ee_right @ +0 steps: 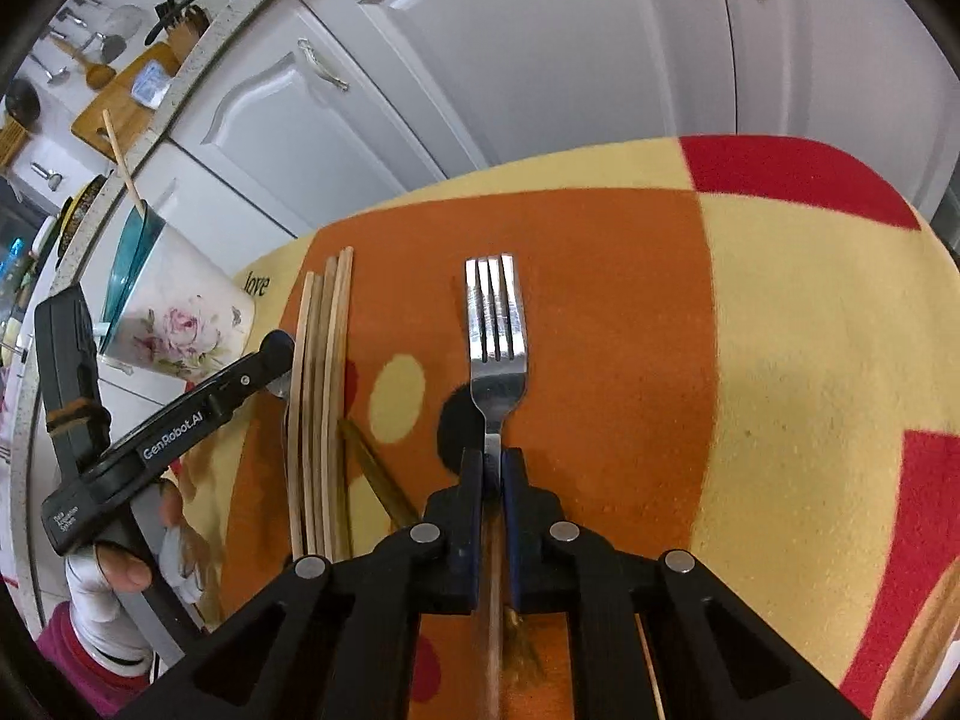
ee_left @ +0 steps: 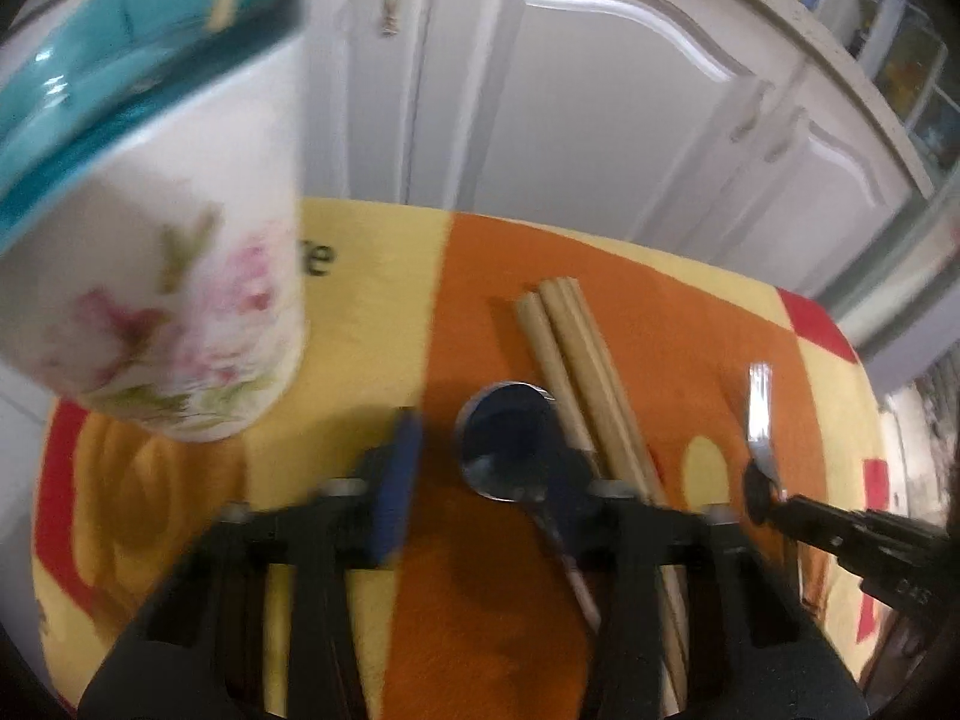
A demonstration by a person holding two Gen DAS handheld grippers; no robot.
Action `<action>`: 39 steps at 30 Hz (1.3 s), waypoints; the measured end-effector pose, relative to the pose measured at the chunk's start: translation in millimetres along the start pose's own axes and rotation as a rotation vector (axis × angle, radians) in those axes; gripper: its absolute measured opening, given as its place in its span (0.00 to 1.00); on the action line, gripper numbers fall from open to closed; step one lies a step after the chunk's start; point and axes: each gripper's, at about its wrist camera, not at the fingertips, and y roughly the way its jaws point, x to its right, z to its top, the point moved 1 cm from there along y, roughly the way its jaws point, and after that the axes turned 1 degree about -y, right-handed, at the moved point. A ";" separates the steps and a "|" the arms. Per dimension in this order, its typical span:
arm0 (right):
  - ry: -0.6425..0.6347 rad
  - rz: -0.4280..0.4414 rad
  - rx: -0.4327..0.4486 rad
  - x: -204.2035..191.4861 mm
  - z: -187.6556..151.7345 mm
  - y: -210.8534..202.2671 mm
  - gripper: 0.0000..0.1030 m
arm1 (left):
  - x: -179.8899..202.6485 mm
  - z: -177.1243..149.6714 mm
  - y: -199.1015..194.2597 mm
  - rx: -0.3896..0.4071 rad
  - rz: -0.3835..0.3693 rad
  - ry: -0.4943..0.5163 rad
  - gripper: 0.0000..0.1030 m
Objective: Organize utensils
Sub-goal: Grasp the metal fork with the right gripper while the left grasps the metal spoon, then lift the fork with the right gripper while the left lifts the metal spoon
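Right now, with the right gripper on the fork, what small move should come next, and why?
Probably lift the fork off the cloth: the right gripper is already shut on its neck, and it must travel left to the floral cup.

The fork is glossy metal; the chopsticks at nine o'clock are matt wood. The cloth looks fuzzy, the cup glazed.

Right gripper clamps the fork; chopsticks lie alongside, seemingly untouched
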 end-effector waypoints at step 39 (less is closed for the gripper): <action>-0.063 0.035 0.091 12.1 26.8 -20.6 0.01 | 4.6 -3.8 -28.4 -0.068 -0.108 0.077 0.04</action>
